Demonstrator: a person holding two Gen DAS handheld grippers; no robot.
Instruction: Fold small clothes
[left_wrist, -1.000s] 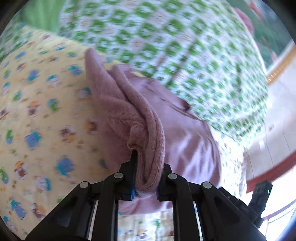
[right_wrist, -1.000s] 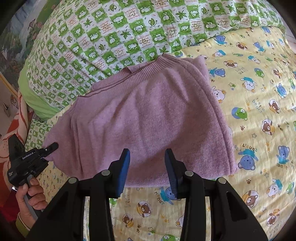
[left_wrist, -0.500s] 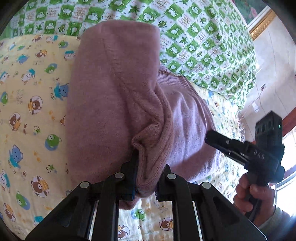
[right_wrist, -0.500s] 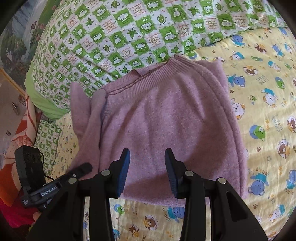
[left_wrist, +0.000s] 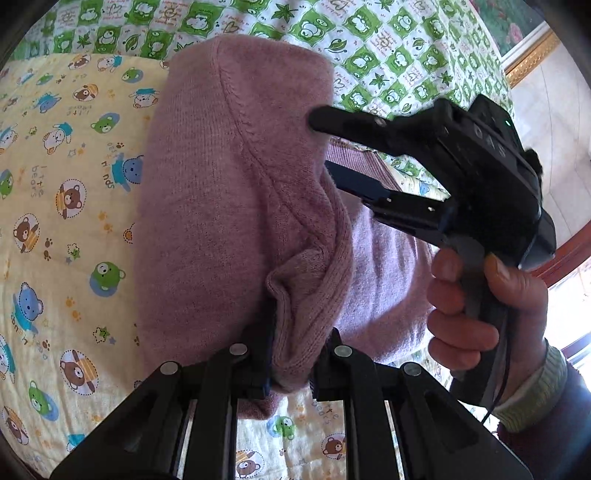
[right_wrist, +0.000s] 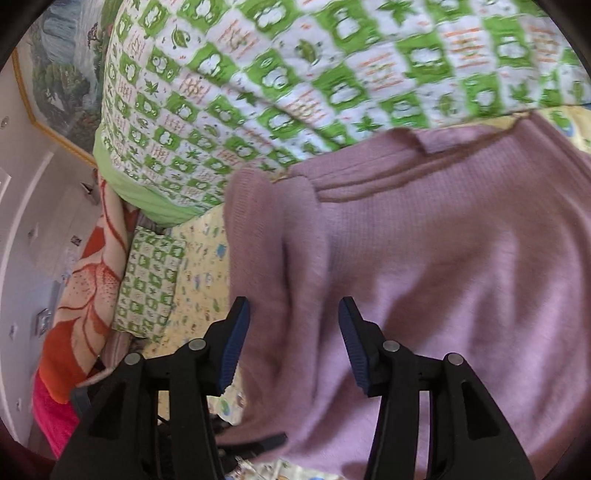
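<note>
Knitwear is what both tools are busy with: a mauve sweater (left_wrist: 229, 206) is lying on the bear-print yellow sheet (left_wrist: 66, 229), its collar end reaching up to the edge of the green checked quilt (left_wrist: 388, 55) that is covering the far side of the bed.

The left gripper (left_wrist: 291, 365) is clenching a bunched ribbed hem or cuff of the sweater between its fingers, and the knit is rising from that pinch in a thick fold that is draping over the rest of the garment, toward the quilt edge. In the left wrist view a bare hand (left_wrist: 476, 310) is holding the right gripper (left_wrist: 321, 144) by its handle, just beside the raised fold; its two fingers are standing apart, the upper one lying against the fold's outer face and the lower one dipping behind it, near the ribbed collar.

From the right wrist view the right gripper (right_wrist: 293, 343) is hanging released over the sweater (right_wrist: 424, 277), fingers wide, with the long folded strip of knit running between them and nothing pinched. The view is blurring. Beyond the bed's left edge an orange floral blanket (right_wrist: 85, 295) is hanging down.
</note>
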